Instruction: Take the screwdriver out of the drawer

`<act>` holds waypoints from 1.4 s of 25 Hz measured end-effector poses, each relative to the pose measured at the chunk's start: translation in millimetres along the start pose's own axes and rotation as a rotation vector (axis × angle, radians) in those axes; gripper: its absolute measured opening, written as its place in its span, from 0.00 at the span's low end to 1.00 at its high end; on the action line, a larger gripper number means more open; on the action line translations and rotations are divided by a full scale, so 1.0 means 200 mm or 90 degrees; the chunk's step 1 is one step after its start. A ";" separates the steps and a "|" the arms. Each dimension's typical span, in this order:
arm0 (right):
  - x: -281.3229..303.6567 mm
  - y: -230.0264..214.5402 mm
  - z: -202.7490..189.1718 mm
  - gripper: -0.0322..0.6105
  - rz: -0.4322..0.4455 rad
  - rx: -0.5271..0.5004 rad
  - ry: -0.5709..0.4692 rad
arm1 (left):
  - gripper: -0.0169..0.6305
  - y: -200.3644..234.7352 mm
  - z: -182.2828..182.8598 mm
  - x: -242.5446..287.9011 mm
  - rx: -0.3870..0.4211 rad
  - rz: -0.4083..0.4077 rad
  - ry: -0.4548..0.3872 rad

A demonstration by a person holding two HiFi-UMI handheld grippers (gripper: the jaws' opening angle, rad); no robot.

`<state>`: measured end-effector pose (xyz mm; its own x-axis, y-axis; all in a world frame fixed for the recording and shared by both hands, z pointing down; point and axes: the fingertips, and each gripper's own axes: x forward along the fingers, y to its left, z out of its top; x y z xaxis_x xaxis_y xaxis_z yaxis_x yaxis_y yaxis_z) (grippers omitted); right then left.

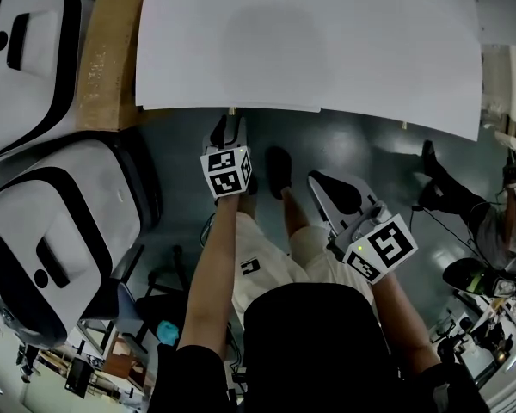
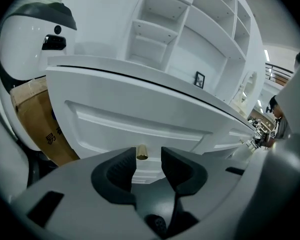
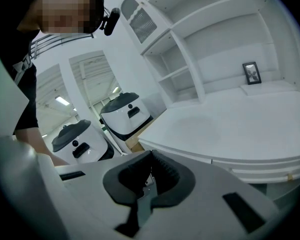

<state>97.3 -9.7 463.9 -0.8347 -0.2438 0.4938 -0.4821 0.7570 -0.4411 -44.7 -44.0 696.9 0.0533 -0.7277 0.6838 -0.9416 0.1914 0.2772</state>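
**Surface.** White desk top [image 1: 310,41], bare and matt, ahead of and above both grippers. Below its front edge is a white panelled drawer front [image 2: 140,124], shut. Grey-green floor [image 1: 361,149] lies beneath the grippers.

**Left gripper** [image 2: 148,159]. Jaws apart. A small brass drawer knob [image 2: 141,152] stands just past the tips, in the gap and nearer the left pad. The pads are not pressing on it.

**Right gripper** [image 3: 149,181]. Jaws closed together with nothing between them. It is held back from the desk edge, well right of the left gripper.

**Screwdriver.** It shows in no view, and the drawer is closed.

**Room, beyond the left gripper.** White open shelving [image 2: 190,29] rises behind the desk. A small black picture frame [image 2: 199,79] stands upright on the desk top at its far side.

**Left of the left gripper.** A brown cardboard box [image 2: 35,119] stands against the desk's end. Two rounded white-and-black machines [image 1: 60,222] are beside it.

**Right of the right gripper.** A second brass knob [image 3: 290,176] is on the desk front. Another person [image 1: 464,200] stands well apart.

**In the way.** The closed drawer front. The wearer's legs and dark shoe [image 1: 278,170] are between the grippers.
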 end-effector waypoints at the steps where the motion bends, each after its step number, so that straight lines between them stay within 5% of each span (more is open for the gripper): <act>1: 0.00 -0.01 0.00 0.08 -0.001 0.002 0.000 | 0.26 0.01 0.00 0.02 0.004 0.001 0.004; 35: -0.07 -0.12 0.00 0.08 0.007 0.008 0.012 | 0.15 0.05 -0.02 0.14 0.026 0.040 0.046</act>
<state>119.8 -23.6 467.7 -0.8350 -0.2238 0.5027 -0.4759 0.7523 -0.4556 -51.0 -60.8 721.2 0.0160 -0.6650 0.7467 -0.9567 0.2069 0.2048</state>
